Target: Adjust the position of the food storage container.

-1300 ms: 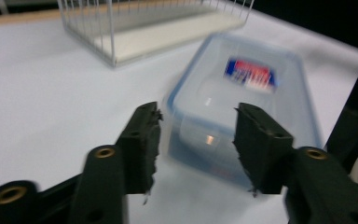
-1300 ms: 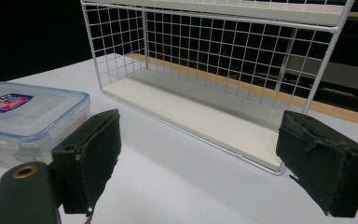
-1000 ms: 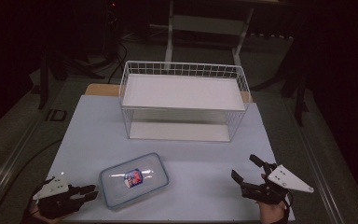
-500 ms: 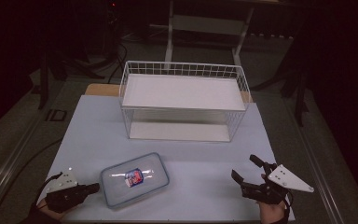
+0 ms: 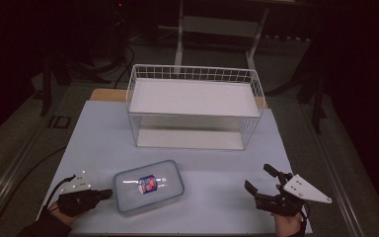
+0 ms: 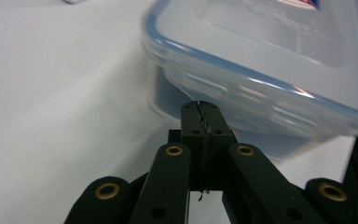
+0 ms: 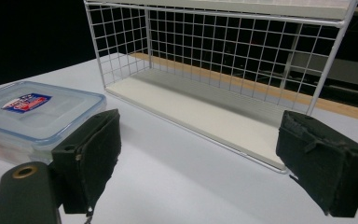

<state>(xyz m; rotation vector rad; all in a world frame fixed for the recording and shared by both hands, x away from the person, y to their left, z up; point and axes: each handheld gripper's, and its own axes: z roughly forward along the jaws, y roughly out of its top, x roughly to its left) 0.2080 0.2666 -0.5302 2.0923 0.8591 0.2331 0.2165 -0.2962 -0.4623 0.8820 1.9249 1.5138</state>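
While the box sat near the table's front edge:
Left gripper (image 5: pixel 107 193): jaws pressed together, empty, tips at the box's left wall.
Box (image 5: pixel 149 185): lidded, clear plastic, between the grippers.
Right gripper (image 5: pixel 259 179): jaws spread, empty, well apart from the box.

Left gripper (image 6: pixel 200 106) (jaws pressed together) meets the plastic container (image 6: pixel 270 70).
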